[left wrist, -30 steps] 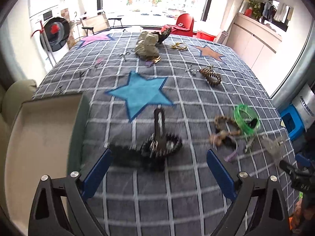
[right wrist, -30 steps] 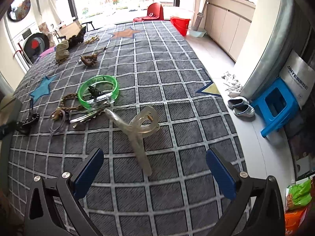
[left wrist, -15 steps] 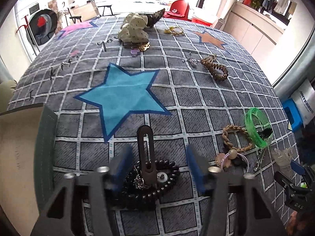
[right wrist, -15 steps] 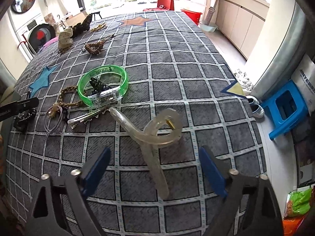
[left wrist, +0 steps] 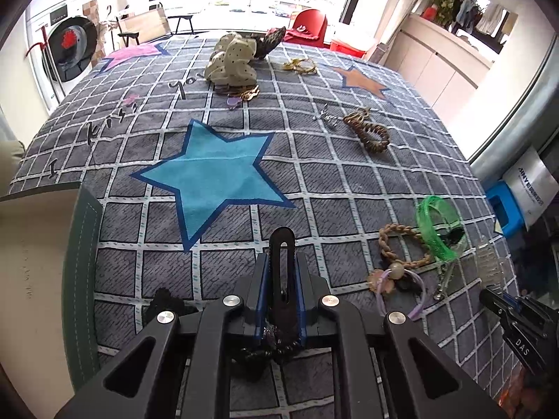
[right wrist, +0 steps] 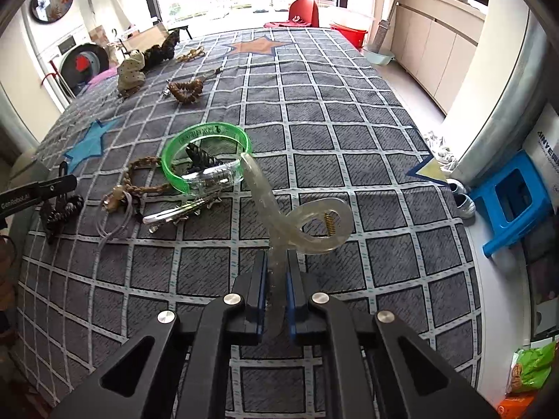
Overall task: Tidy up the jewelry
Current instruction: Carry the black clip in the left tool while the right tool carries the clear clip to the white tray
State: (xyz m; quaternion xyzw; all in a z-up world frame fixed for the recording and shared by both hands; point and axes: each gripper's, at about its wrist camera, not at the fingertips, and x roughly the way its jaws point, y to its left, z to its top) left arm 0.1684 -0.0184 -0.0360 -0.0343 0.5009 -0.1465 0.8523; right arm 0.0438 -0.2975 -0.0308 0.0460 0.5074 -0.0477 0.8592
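Note:
My left gripper (left wrist: 282, 272) points down at the grey checked cloth (left wrist: 349, 181), its jaws closing with the blue pads pressed on a black hair clip (left wrist: 281, 248). A black spiral hair tie (left wrist: 269, 349) hangs bunched under the clip. My right gripper (right wrist: 277, 269) is also closing, and its pads grip the stem of a clear looped hair clip (right wrist: 314, 223) with a small brass spring. That clip's far tip reaches the green bangle (right wrist: 206, 153). The left gripper (right wrist: 52, 206) also shows at the left edge of the right wrist view.
A beige tray with a green rim (left wrist: 80, 279) lies at the left. A braided bracelet (left wrist: 398, 241), a silver clip (right wrist: 178, 213), a brown spiral tie (left wrist: 367, 132), a cream dotted bow (left wrist: 232, 59) and a gold chain (left wrist: 300, 66) lie scattered. A blue stool (right wrist: 513, 202) stands past the right edge.
Both grippers went from wide open to closed, the left on the black clip, the right on the clear clip's stem. Both moved slightly forward and down.

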